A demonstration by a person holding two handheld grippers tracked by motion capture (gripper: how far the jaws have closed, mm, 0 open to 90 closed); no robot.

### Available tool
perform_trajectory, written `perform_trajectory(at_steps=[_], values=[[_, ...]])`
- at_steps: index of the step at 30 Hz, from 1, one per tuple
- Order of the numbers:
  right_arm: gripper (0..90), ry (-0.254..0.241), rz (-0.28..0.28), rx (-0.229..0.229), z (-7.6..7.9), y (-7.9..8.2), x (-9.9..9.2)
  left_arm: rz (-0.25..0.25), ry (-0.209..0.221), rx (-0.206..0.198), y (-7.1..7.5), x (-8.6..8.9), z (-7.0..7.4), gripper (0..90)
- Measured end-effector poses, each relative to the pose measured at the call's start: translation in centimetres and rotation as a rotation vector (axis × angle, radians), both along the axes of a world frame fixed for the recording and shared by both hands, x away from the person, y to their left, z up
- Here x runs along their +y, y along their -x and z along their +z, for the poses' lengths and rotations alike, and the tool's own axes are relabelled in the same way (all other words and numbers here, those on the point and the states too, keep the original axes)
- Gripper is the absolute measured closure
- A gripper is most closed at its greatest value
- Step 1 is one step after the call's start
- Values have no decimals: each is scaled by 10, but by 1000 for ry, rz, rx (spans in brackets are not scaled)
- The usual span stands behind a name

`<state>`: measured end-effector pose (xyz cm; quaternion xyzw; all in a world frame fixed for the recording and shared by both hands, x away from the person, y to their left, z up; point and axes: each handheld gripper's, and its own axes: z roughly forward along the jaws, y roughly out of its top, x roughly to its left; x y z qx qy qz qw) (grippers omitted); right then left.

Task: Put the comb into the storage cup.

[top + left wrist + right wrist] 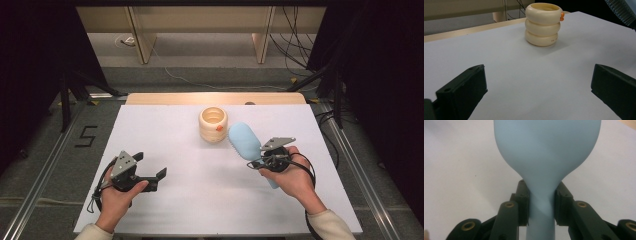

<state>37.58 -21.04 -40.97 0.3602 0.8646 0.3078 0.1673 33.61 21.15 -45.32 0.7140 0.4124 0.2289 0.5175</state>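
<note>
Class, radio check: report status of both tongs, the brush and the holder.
Left tongs open, empty. Right tongs shut on blue brush. Cream ringed holder upright beside brush. Path clear.

holder: stands on the counter, toward its far middle.
brush: just right of the holder, near it; its head points away from the person, its handle between the jaws of the right gripper.
left gripper: near left part of the counter, well apart from the holder, nothing between its jaws.
</note>
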Motion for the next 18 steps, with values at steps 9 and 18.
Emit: perform_trajectory(at_steps=[9,18], values=[[704,-24,8,-37,-1,1,4,-8,-1,-3,0,0,0,0],[704,-48,3,-66,-1,2,8,-23,-1,-6,1,0,0,0]])
